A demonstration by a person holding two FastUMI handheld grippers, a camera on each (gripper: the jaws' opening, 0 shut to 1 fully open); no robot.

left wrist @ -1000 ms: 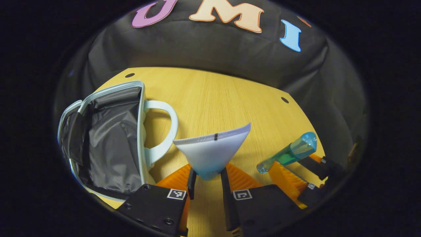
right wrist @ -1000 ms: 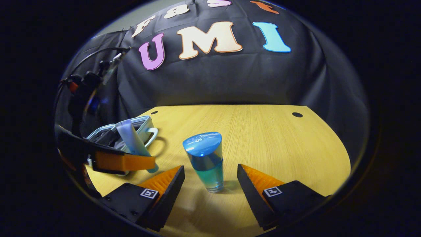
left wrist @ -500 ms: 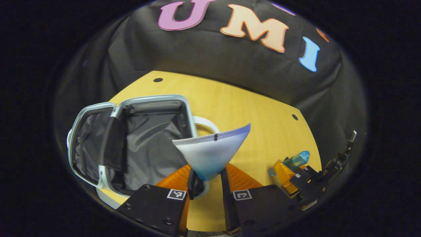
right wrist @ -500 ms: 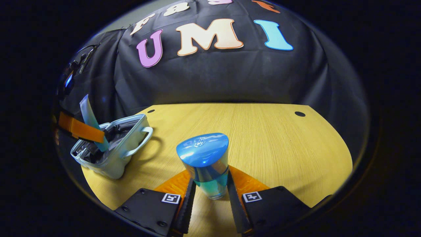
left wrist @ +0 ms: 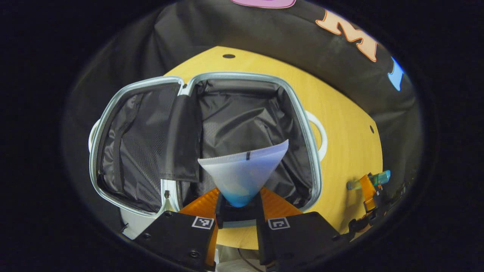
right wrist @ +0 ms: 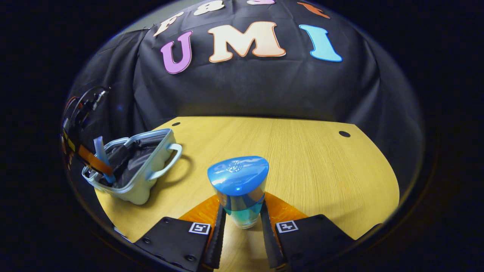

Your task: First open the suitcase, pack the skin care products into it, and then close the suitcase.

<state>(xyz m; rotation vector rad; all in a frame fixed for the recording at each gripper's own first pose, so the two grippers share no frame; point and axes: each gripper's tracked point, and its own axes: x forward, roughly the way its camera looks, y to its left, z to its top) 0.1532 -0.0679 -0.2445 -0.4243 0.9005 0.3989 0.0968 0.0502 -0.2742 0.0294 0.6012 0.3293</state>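
The pale blue suitcase lies open on the wooden table, its dark lining showing. My left gripper is shut on a white and blue tube, held crimped end up over the right half of the suitcase. In the right gripper view the suitcase sits at the left, with the left gripper and the tube above it. My right gripper is shut on a clear blue bottle with a blue cap. In the left gripper view the bottle shows small at the far right.
The wooden table stretches right and back of the bottle, with a small dark hole near its far right edge. The suitcase's white handle sticks out on its right side. Black cloth wall stands behind the table.
My left gripper carried the tube left, from beside the suitcase to above its open right half. My right gripper closed on the blue bottle and holds it.
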